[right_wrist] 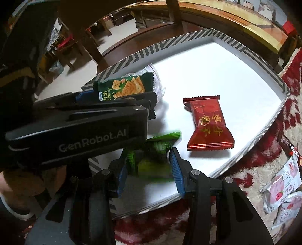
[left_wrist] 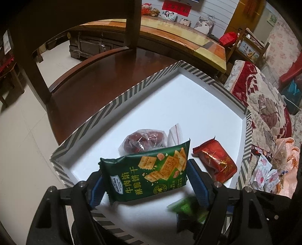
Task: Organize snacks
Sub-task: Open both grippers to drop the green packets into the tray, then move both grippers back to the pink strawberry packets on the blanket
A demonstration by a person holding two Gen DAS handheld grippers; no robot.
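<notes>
Setting: a home living room. Evidence: dark wooden chair point(left_wrist: 79, 56); long wooden cabinet point(left_wrist: 169, 35) carrying framed family photographs point(left_wrist: 169, 16) and stuffed toys point(left_wrist: 151, 10); red paper banner point(left_wrist: 176, 8) on the wall; floral sofa cover point(left_wrist: 264, 98); pale tiled floor point(left_wrist: 20, 135)

A striped-rimmed tray point(left_wrist: 120, 98) with a white floor sits on a red floral rug point(right_wrist: 264, 169), next to a dark wooden chair point(left_wrist: 94, 75). On the tray lie a red packet point(right_wrist: 207, 124) and a clear bag of dark fruit point(left_wrist: 143, 140). Loose white-and-pink packets point(right_wrist: 283, 188) and a Nescafé sachet point(right_wrist: 290, 145) lie on the rug just beside the tray.
</notes>
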